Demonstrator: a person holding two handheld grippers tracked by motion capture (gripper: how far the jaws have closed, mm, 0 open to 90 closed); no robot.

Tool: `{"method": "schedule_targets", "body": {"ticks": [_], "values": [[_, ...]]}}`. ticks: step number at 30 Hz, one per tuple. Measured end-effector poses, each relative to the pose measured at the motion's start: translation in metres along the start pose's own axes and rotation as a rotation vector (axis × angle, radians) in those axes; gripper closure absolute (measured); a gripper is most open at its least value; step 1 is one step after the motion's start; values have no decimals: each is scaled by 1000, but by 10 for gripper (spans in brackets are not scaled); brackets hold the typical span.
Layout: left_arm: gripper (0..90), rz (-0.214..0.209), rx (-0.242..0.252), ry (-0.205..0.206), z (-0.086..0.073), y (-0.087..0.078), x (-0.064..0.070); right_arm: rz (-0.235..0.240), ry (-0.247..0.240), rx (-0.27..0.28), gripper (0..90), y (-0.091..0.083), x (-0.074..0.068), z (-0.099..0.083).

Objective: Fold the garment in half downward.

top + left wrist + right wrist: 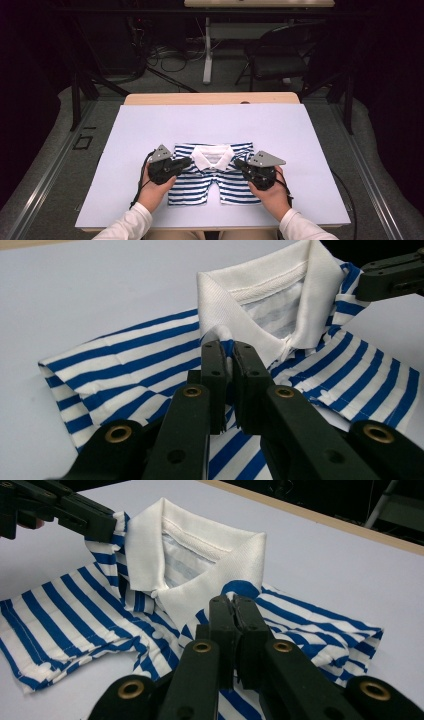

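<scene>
A small blue-and-white striped polo shirt (200,182) (130,355) (75,615) lies folded, collar away from me, near the front middle of the table. Its white collar (213,157) (260,290) (200,535) stands open. My left gripper (187,161) (226,347) is shut on a pinch of striped cloth at the shoulder just left of the collar. At the shoulder on the collar's other side, my right gripper (238,163) (232,602) is shut on the cloth. Each gripper view also shows the other gripper's jaw at the far shoulder.
The shirt rests on a pale board (215,120) over a wooden table whose back edge (210,98) shows. Behind the table stand a dark folding chair (280,55), a white table leg (207,50) and floor cables (165,57). Bare board surrounds the shirt.
</scene>
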State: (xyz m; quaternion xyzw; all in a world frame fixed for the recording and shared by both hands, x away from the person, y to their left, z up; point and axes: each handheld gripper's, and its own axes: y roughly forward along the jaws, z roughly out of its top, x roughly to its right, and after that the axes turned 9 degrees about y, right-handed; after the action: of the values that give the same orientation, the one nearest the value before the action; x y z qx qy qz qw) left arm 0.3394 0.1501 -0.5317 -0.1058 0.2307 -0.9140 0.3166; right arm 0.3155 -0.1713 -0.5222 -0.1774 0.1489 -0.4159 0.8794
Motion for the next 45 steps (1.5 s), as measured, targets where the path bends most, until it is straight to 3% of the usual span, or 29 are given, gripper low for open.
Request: {"method": "schedule_targets", "body": {"ticks": [21, 27, 35, 45], "values": [[848, -36, 21, -38, -29, -8, 19, 15, 9, -32, 879, -10, -5, -30], [842, -38, 2, -13, -33, -10, 23, 24, 14, -50, 876, -11, -6, -36], [818, -49, 5, -41, -36, -10, 22, 31, 29, -47, 868, -12, -6, -39], [789, -57, -3, -26, -37, -14, 27, 42, 36, -50, 839, -16, -8, -41]]}}
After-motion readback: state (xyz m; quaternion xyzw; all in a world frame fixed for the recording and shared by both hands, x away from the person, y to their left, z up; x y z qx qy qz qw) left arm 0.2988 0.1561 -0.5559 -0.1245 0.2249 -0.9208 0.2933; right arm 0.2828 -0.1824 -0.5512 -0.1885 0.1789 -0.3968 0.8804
